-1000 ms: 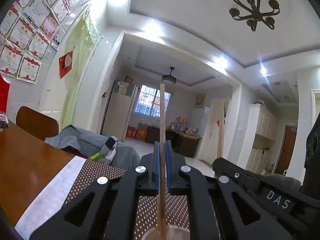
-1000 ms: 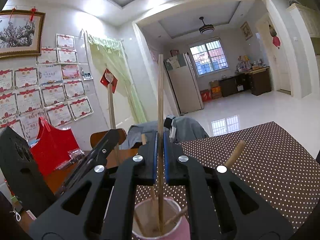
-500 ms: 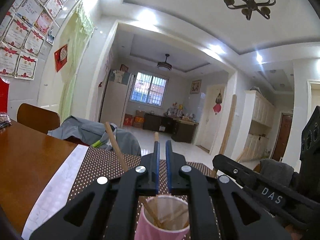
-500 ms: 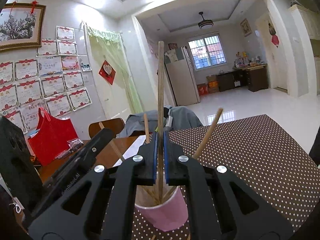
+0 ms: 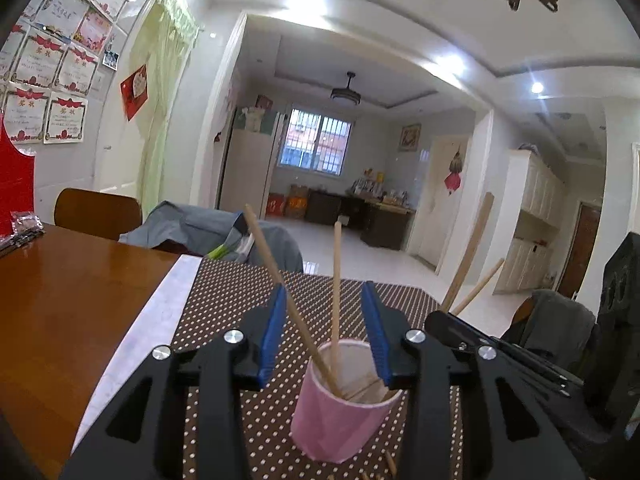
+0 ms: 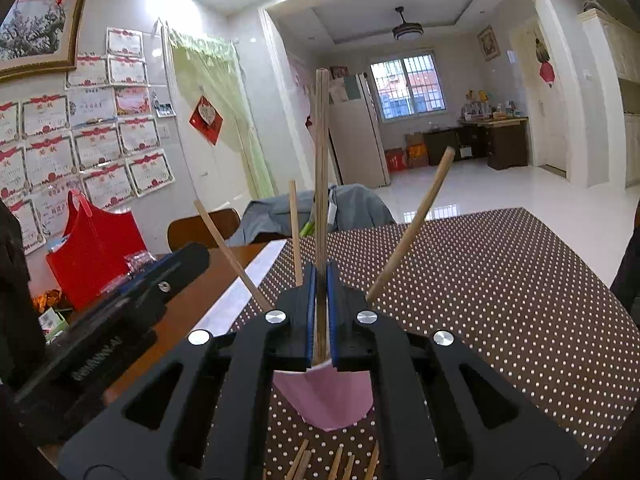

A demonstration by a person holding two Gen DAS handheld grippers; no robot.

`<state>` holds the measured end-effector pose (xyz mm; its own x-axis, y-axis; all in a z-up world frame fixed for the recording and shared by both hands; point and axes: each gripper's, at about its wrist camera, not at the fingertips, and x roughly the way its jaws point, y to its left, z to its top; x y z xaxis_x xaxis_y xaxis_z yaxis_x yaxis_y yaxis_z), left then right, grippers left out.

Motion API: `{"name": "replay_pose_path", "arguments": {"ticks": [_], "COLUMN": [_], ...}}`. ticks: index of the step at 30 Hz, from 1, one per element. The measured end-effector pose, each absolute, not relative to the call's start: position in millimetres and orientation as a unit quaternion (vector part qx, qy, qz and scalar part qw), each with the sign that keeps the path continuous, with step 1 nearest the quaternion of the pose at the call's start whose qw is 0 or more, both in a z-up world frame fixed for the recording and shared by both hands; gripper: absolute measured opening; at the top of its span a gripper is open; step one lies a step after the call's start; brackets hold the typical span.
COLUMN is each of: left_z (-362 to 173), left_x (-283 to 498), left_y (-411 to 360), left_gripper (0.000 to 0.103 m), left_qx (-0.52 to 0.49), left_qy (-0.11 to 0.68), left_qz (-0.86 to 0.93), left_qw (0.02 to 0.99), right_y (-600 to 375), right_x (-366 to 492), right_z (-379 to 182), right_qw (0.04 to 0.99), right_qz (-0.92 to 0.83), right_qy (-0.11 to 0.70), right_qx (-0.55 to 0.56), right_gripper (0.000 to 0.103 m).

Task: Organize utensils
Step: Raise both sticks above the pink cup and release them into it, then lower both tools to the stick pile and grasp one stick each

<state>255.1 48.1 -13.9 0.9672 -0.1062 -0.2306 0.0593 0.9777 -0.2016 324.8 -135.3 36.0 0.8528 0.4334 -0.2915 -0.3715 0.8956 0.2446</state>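
Note:
A pink paper cup (image 5: 340, 408) stands on the brown dotted placemat (image 5: 224, 292) and holds several wooden chopsticks (image 5: 336, 280). My left gripper (image 5: 326, 332) is open and empty, its jaws wide apart on either side of the cup's rim. My right gripper (image 6: 320, 312) is shut on an upright wooden chopstick (image 6: 321, 152) directly above the same cup (image 6: 324, 400), the stick's lower end at the cup's mouth. Other chopsticks (image 6: 412, 224) lean out of the cup. More chopsticks (image 6: 340, 464) lie on the mat in front of the cup.
The brown wooden table (image 5: 60, 292) extends left of the mat. A red bag (image 6: 92, 256) and small packets stand at the table's far left. Chairs draped with grey clothing (image 5: 192, 228) stand behind the table. The other gripper's black body (image 6: 112, 320) is to the left.
My left gripper let go of its chopstick, which now stands in the cup, and its jaws opened wide. The cup now sits farther ahead in both views. My right gripper still holds its chopstick.

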Motion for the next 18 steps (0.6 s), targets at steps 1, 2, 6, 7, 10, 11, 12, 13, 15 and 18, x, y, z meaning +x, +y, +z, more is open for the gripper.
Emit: {"name": "replay_pose_path", "arguments": {"ticks": [1,2,6,7,10,11,12,13,15,18], "left_z": [-14,-15,-17,-17,-16,-15,-14,-13,-10,-9], "left_x": [255,255,248,246,238,236,231,228,222,213], "left_y": [48,47,47,46,46,45,44,44,44,45], "left_gripper": [0.042,0.042,0.045,0.046,0.047,0.047,0.047,0.048,0.049,0.05], "left_qx": [-0.092,-0.089,-0.081,-0.081,-0.081,-0.08,-0.078,-0.078,-0.079,-0.083], "left_qy": [0.129,0.136,0.159,0.161,0.167,0.168,0.17,0.17,0.172,0.184], "left_qz": [-0.039,-0.036,-0.03,-0.029,-0.029,-0.029,-0.028,-0.029,-0.03,-0.032], "left_qw": [0.987,0.986,0.983,0.983,0.982,0.982,0.982,0.982,0.982,0.979], "right_y": [-135,-135,-134,-134,-136,-136,-137,-138,-140,-145], "right_x": [325,324,318,317,312,311,308,307,302,294], "right_z": [34,32,34,34,35,36,37,37,39,42], "right_qw": [0.958,0.958,0.959,0.96,0.96,0.96,0.96,0.96,0.961,0.962], "right_qz": [0.208,0.206,0.201,0.199,0.196,0.195,0.195,0.194,0.19,0.188], "right_qy": [0.176,0.178,0.179,0.18,0.183,0.183,0.184,0.184,0.184,0.179], "right_qx": [0.089,0.089,0.085,0.084,0.083,0.082,0.081,0.081,0.08,0.081], "right_gripper": [0.006,0.006,0.007,0.007,0.007,0.008,0.01,0.011,0.022,0.048]}}
